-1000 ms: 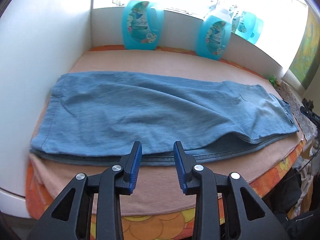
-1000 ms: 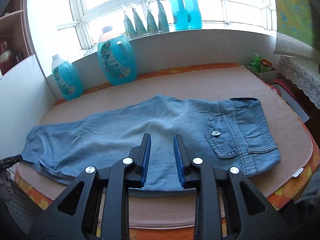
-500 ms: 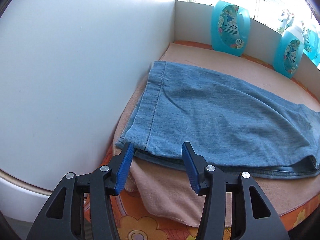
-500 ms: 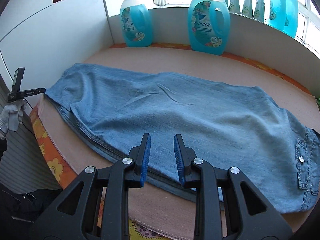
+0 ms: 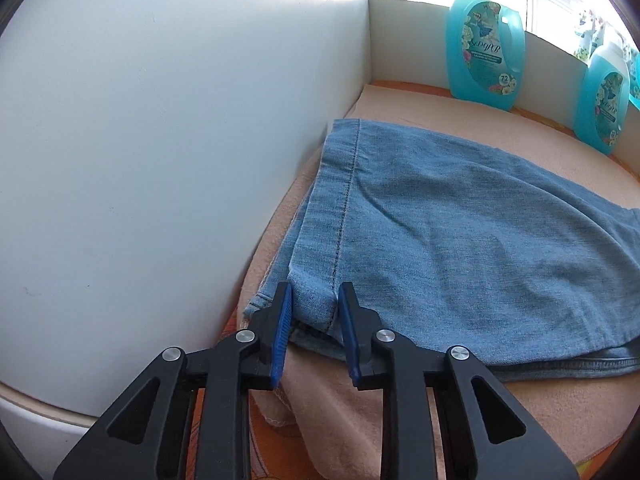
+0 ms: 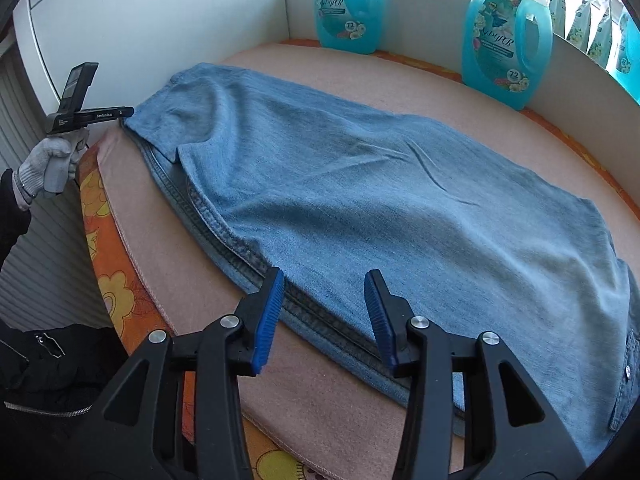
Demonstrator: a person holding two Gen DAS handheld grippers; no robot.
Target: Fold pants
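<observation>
Two blue detergent jugs (image 6: 347,4), each marked "72"

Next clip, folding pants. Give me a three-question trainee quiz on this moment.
1. True or false: the jeans lie flat on the pink blanket.
2. Which part of the jeans sits between the left gripper fingers: A waistband, B hem corner, C pocket?
3. Which gripper's jaws stand wider apart, left or right gripper?

Key: 1 true; 2 B; 3 right.
</observation>
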